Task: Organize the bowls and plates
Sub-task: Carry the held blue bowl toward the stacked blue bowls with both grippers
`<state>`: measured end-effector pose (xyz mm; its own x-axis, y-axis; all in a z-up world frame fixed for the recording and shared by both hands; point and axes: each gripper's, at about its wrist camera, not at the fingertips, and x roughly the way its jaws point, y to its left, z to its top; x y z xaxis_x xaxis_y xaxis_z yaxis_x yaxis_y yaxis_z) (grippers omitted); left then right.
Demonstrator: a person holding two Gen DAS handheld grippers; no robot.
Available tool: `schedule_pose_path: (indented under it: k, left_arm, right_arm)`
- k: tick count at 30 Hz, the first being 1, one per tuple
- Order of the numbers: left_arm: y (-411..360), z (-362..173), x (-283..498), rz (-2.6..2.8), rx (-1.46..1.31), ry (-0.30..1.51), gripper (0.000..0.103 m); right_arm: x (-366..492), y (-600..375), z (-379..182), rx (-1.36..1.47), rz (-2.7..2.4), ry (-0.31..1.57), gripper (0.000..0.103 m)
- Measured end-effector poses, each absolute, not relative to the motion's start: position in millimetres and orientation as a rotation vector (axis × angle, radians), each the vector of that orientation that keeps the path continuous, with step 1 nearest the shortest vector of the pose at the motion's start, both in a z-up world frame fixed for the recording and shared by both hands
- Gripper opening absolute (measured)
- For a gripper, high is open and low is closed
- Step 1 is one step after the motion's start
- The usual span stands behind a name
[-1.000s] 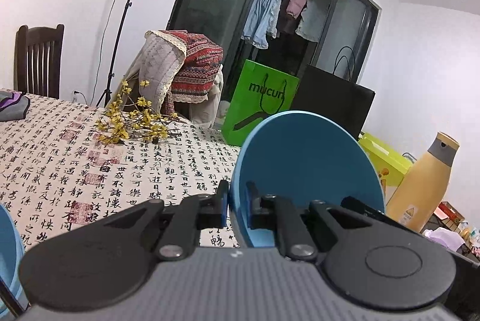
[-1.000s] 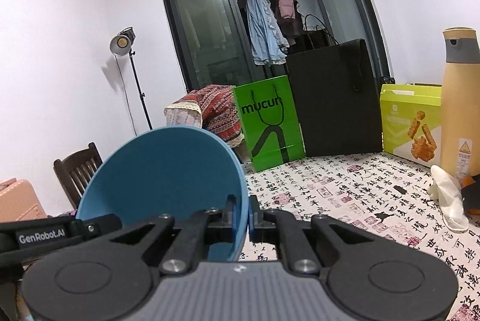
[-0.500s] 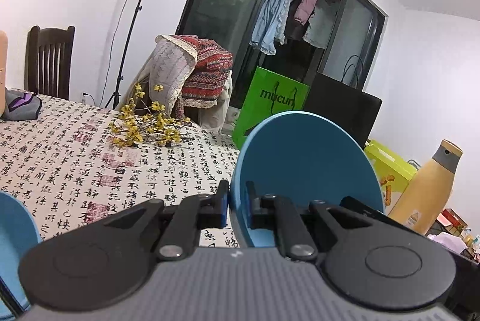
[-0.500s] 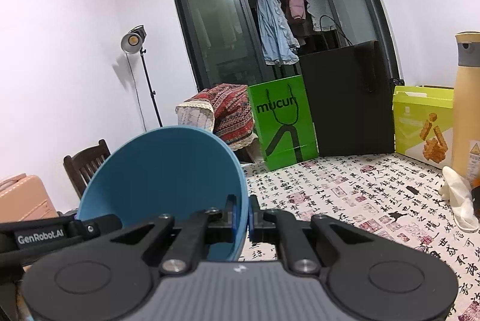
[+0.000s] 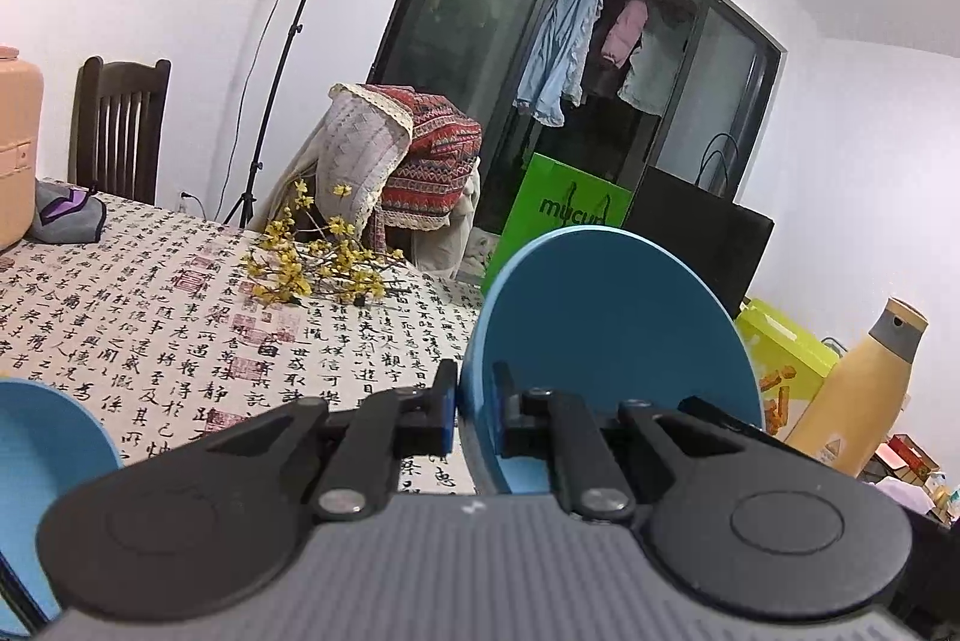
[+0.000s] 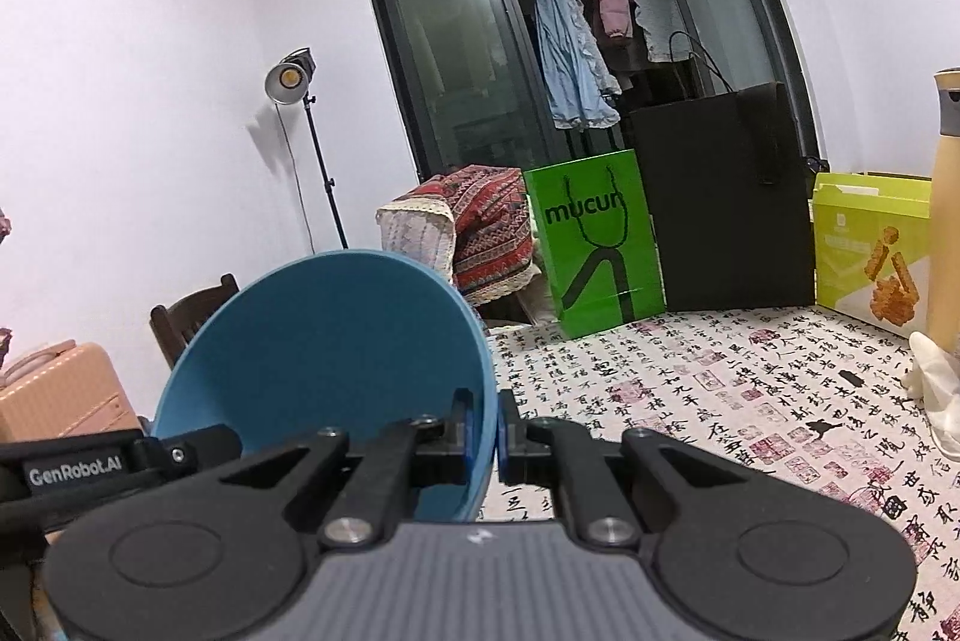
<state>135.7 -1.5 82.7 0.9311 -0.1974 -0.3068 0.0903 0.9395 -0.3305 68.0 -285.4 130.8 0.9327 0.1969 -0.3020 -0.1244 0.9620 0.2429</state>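
Bowls are what both grippers carry, each pinched by the rim and lifted clear of the tablecloth [image 6: 750, 401]. The left gripper [image 5: 474, 404] has its jaws nearly pressed together on the near rim of a light blue bowl [image 5: 612, 335], which stands on edge ahead of the jaws and leans off to their right, hollow side that way. The right gripper [image 6: 497, 431] pinches a darker blue bowl [image 6: 324, 353] the same way, one finger inside the wall and one outside, the bowl rising ahead and to the left of its jaws. In the left wrist view a third patch of blue [image 5: 42, 449] sits low and left of the jaws; it may be the right gripper's bowl seen from the side, though that cannot be settled. To do this carry well, I judge that the grip on each thin rim should stay firm, since a bowl hanging off one edge can swing or slip. Each wrist should stay level while the two bowls come together. One bowl wants setting down first, hollow up, before the other is lowered into it. The flower sprig [image 5: 318, 263] lies well ahead of the left jaws and the bottle [image 5: 864, 395] off to their right, so neither crowds the path.
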Motion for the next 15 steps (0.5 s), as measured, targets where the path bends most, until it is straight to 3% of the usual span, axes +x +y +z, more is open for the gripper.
schedule_pose_path:
  k: [15]
  left_arm:
    - [20, 83, 125, -0.122, -0.331, 0.333, 0.011]
  right_arm:
    - [66, -267, 132, 0.22, 0.2, 0.33, 0.007]
